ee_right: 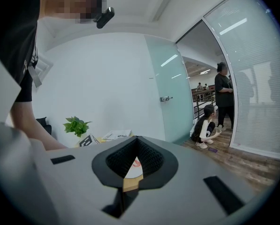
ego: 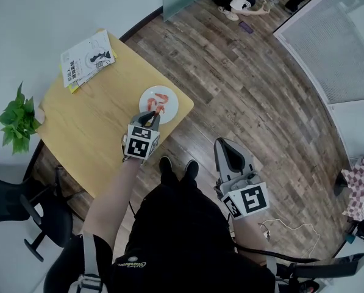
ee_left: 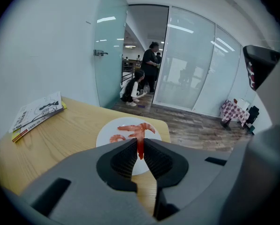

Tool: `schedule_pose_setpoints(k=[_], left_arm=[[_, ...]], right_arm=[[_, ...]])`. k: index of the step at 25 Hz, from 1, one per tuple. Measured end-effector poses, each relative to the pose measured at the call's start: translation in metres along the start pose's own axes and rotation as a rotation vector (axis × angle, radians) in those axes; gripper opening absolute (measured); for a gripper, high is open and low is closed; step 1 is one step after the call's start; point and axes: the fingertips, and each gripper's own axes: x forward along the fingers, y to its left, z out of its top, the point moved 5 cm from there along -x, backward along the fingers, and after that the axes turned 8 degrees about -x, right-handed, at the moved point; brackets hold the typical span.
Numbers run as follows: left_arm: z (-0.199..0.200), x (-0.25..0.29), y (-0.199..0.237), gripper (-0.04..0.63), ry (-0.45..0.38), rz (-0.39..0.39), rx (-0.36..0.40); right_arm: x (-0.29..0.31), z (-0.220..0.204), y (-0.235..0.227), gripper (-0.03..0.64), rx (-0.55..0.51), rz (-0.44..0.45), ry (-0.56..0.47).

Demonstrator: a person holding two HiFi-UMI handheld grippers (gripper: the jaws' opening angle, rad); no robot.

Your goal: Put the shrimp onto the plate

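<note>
Head view shows least of the grip: the left gripper is seen from above at the near edge of the plate, and its marker cube and jaw housing cover the spot where anything would be held. The red shrimp is made out there only as a small smear on the white, and separate pieces cannot be counted. In the left gripper view the matter is settled: the left gripper is closed partway on the thin tail end of the shrimp, whose body is held out over the plate. Whether it touches the plate cannot be told. A second shrimp lies on the plate just to its left. The right gripper is held off the table, over the wooden floor. In the right gripper view its jaw tips are seen brought together with nothing between them, and only a sliver of the plate is glimpsed through the gap below. Farther off, booklets lie at the table's far corner, and a plant is cut off by the table's edge. Two people are seen by the glass door only from the gripper views.
</note>
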Motion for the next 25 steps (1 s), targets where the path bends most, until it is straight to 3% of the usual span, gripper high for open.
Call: schedule_pose_setpoints(k=[9, 25], left_arm=[[-0.014, 0.026, -0.003, 0.048, 0.139, 0.0, 0.078], [-0.016, 0.049, -0.002, 0.048, 0.25, 0.054, 0.286]], right_arm=[[-0.008, -0.001, -0.004, 0.002, 0.007, -0.018, -0.003], [-0.013, -0.006, -0.008, 0.002, 0.018, -0.029, -0.001]])
